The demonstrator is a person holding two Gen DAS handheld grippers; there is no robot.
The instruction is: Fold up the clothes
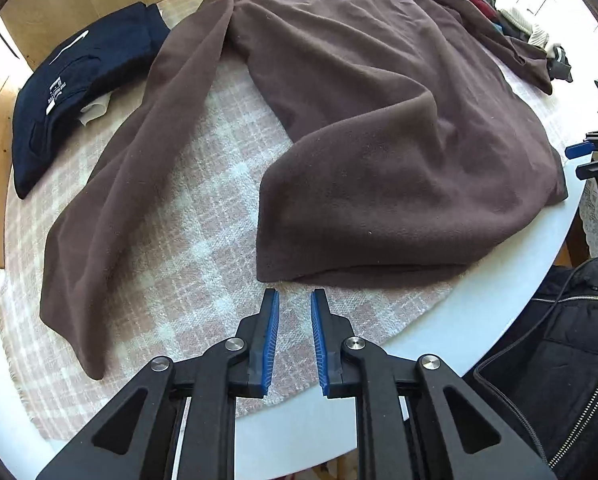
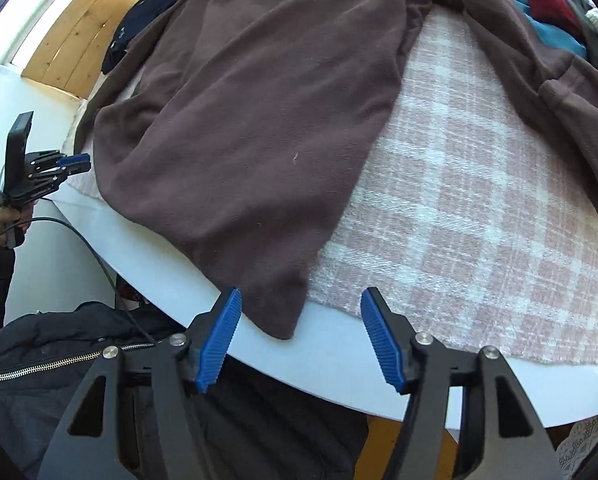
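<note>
Sweater (image 1: 379, 120) sprawls on the surface (image 1: 479, 312) ahead of both claws; I judge it soft, light, limp, best pinched at hem corners. Left claw (image 1: 295, 304) is part-open, empty; right claw (image 2: 301, 304) gapes empty round a corner. Left view alone shows the long sleeve (image 1: 139, 184).

A brown sweater (image 2: 251, 120) lies spread on a pink-and-white plaid cloth (image 2: 479, 240) over a white table (image 2: 339, 364). The sweater's near corner hangs just past the cloth's edge, between the spread blue pads of the right gripper (image 2: 299, 332). Left of the sweater, the left gripper (image 2: 73, 162) hovers, in a hand (image 2: 7, 220).
</note>
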